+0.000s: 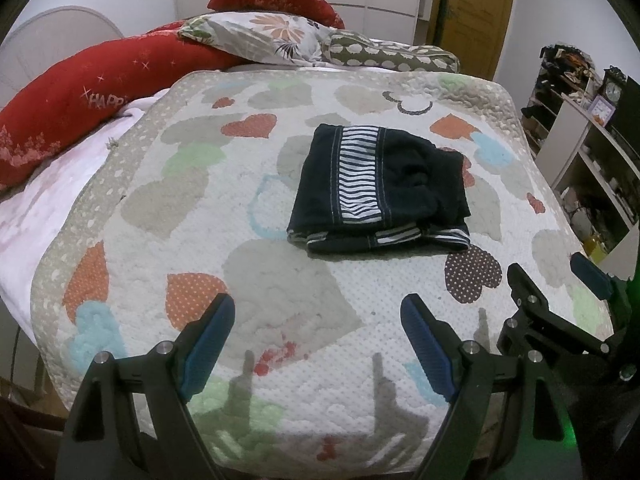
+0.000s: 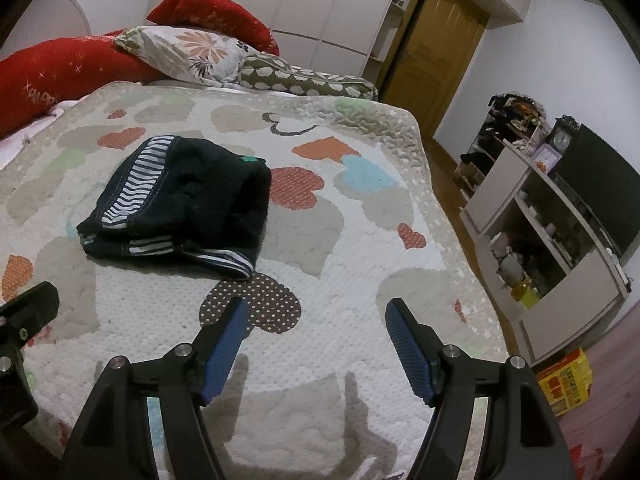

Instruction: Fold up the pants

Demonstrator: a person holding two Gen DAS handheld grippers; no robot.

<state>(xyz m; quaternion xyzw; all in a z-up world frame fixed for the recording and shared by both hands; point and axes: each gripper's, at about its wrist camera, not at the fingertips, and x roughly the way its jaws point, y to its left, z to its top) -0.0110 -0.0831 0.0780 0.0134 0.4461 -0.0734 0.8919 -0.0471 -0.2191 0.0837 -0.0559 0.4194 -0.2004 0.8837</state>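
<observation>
Left wrist view: folded pants (image 1: pixel 380 188) on bed (image 1: pixel 280 312), ahead of open, empty left hand-held gripper (image 1: pixel 318 344); right hand-held gripper (image 2: pixel 316 344) likewise open.

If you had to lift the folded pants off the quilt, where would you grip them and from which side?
Probably the near edge of the pants, where the stacked layers and striped cuffs face the camera. Come in low from the front so one claw pinches all the layers together.

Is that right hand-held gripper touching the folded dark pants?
Apart. In the right wrist view, bare quilt shows between the right hand-held gripper and the pants.
</observation>
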